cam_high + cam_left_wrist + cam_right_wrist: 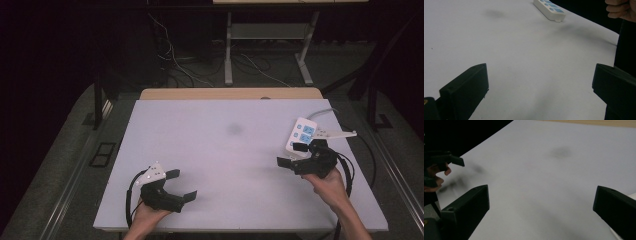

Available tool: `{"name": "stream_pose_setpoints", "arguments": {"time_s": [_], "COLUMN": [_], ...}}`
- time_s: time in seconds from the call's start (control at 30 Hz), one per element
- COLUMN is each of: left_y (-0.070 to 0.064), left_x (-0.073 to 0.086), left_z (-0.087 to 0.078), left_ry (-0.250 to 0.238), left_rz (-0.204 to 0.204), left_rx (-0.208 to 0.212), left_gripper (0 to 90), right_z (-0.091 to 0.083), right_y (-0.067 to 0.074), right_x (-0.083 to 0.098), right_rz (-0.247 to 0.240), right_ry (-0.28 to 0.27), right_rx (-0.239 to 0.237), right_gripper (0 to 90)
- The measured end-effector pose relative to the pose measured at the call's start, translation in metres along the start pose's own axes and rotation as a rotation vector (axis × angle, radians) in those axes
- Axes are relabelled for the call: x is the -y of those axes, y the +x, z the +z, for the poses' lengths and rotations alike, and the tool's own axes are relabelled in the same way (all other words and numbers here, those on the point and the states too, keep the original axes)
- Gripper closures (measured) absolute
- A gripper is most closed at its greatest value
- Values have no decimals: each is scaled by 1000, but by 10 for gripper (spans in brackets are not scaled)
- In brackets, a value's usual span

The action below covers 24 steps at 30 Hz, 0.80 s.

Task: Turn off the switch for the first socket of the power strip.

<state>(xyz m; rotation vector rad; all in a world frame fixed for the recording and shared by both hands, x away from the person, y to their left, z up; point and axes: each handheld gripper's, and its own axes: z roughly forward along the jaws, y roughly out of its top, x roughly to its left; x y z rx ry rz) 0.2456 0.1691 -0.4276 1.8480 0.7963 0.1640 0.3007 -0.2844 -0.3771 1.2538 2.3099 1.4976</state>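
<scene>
Power strip point(301, 134), white with blue sockets, lies at the right side of the white tabletop point(225, 150), near the far right corner, its cord trailing off toward the back edge. Going left to right: the left gripper point(181, 184) rests low at the near left of the table, jaws spread wide with nothing between them, well apart from the strip; from the left gripper view the strip point(549, 8) sits far off across bare table. A faint dark smudge point(234, 129) marks the middle of the surface. At the right, the right gripper point(292, 155) hovers just beside the strip's near end, jaws likewise released and empty, pointing in toward the table's centre rather than at the strip.

The work in hand looks like a reach for the strip. To do it well, the right hand should turn so the jaws straddle the strip's narrow width, come down squarely over the body rather than the cord, and close only once both pads flank its sides. The left can stay clear or steady the far end.
</scene>
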Motion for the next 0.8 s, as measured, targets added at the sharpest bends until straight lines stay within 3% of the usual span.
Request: {"name": "stream_pose_setpoints", "arguments": {"time_s": [0.3, 0.6, 0.8], "left_y": [0, 0, 0], "left_x": [0, 0, 0], "left_z": [0, 0, 1], "left_ry": [-1, 3, 15], "left_rz": [0, -2, -1], "left_rx": [0, -1, 1], "left_gripper": [0, 0, 0], "right_z": [-3, 1, 3], "right_y": [10, 20, 24], "right_x": [22, 55, 65], "right_rz": [-10, -23, -43], "right_ry": [19, 81, 104], "right_rx": [-17, -26, -20], "right_gripper": [3, 3, 3]}}
